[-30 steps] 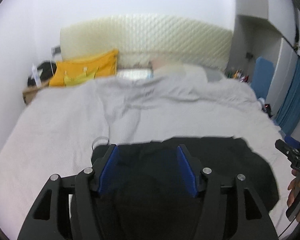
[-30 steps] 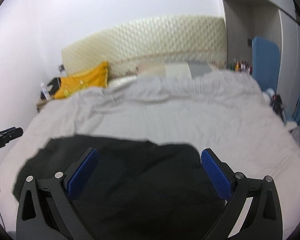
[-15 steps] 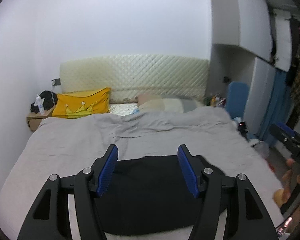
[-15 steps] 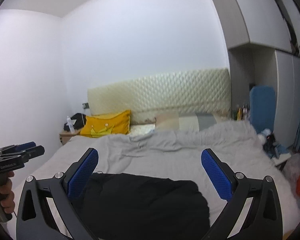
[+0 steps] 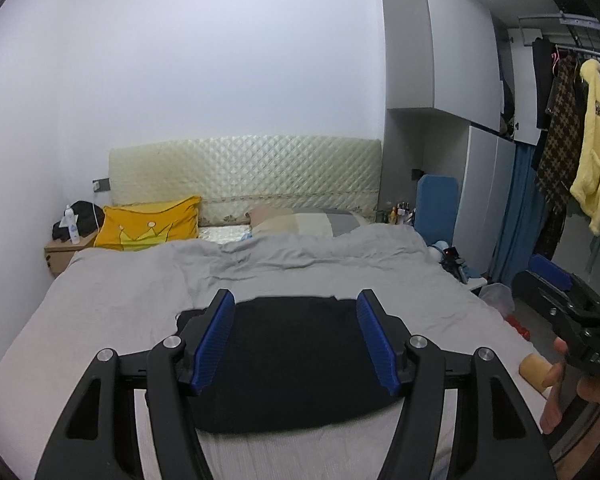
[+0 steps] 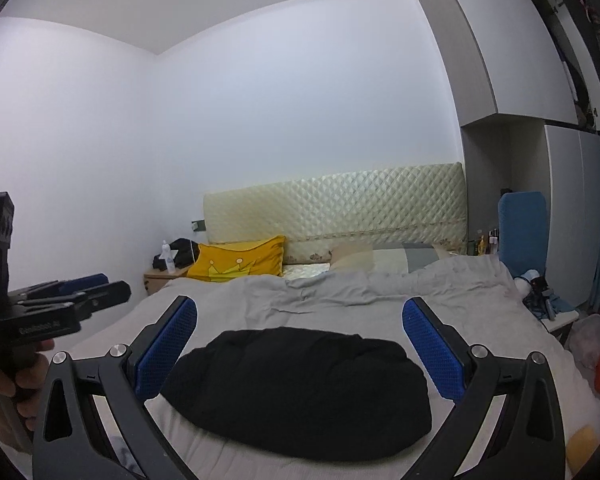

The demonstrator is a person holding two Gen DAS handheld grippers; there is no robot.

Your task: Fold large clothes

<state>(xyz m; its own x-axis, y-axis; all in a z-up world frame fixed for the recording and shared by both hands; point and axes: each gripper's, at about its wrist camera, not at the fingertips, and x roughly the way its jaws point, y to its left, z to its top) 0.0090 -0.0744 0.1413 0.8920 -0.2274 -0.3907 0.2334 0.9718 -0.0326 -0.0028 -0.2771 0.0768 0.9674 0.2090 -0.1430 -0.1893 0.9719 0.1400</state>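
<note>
Folded black fabric garment (image 5: pixel 296 364), a flattish oblong bundle, lies on the grey-sheeted bed (image 5: pixel 112 312) nr its foot end, long axis running across the bed, parallel w/ the cream quilted headboard (image 5: pixel 244 172). Left gripper (image 5: pixel 296 340) and right gripper (image 6: pixel 300 348) both above it, jaws apart, nothing btwn them.

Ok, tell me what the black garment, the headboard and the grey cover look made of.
Black garment: soft matte fabric, probably knit or fleece; it bulges and reflects nothing.
Headboard: cream padded upholstery, likely faux leather or vinyl; diamond quilting with a slight sheen.
Grey cover: thin woven cloth, cotton-like; dull, with fine creases.
</note>
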